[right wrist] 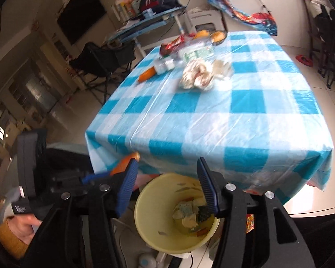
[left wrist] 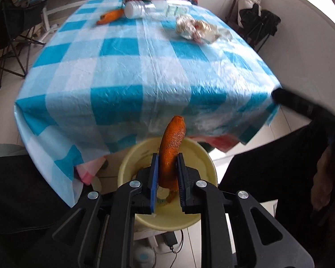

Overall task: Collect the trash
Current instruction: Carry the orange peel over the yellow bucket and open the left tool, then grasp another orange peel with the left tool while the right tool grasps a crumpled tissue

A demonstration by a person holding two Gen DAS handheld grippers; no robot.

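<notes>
My left gripper is shut on a strip of orange peel and holds it upright above the yellow bin at the table's near edge. In the right wrist view the peel shows at the left, behind my left finger. My right gripper is open and empty above the same bin, which holds crumpled paper and scraps. On the blue-checked table lie another orange peel, crumpled tissue and a clear bottle with a white cap.
The blue-checked table stands in front of me, its cloth hanging over the near edge. Packets and a dish with orange fruit sit at its far end. Black folding chairs stand to the left, a rack to the right.
</notes>
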